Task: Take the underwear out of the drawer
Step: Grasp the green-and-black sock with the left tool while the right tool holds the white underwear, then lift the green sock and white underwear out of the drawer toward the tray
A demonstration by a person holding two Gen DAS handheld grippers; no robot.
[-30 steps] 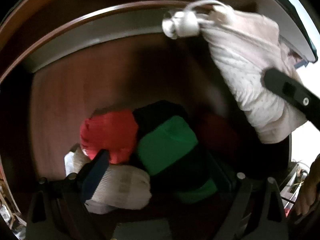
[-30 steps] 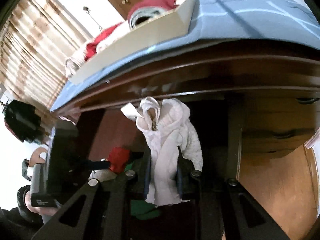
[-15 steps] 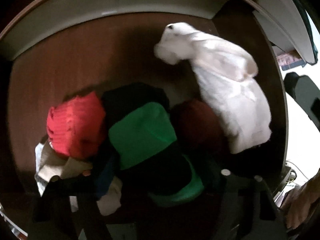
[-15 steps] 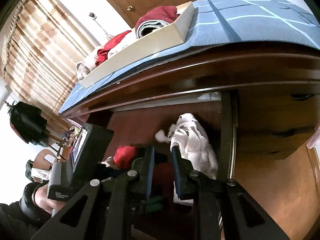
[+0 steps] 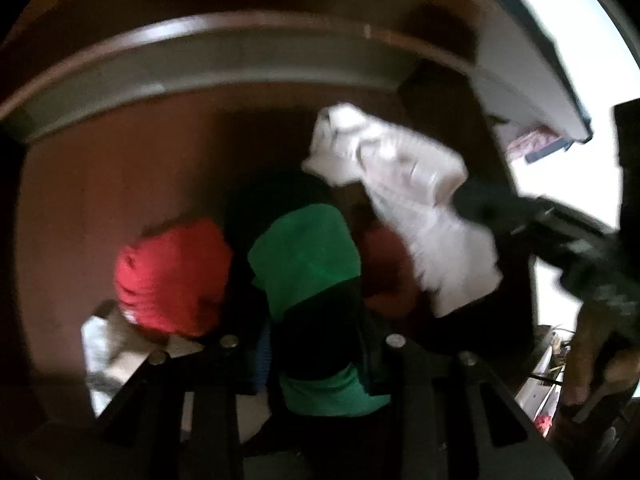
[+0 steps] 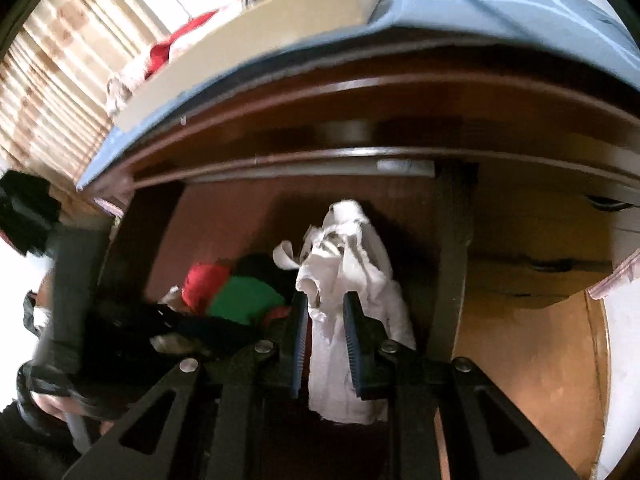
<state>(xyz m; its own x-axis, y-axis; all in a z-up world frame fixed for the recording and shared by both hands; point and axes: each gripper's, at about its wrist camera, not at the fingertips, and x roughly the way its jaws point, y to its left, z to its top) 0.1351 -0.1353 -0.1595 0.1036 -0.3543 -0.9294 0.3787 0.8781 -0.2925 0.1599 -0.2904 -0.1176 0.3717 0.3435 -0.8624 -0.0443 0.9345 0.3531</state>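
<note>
Inside the open wooden drawer (image 5: 100, 184), left to right: red bundle (image 5: 172, 276), then green-and-black garment (image 5: 308, 264) that the closing left gripper (image 5: 308, 354) apparently pinches (view blurred), then limp, light white underwear (image 6: 348, 300), best bunched mid-fold, clamped in the right gripper (image 6: 326, 344).

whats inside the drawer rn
A red roll, a green and black piece, a dark red one, pale cloth, and the white garment. Anything beneath them is covered.
</note>
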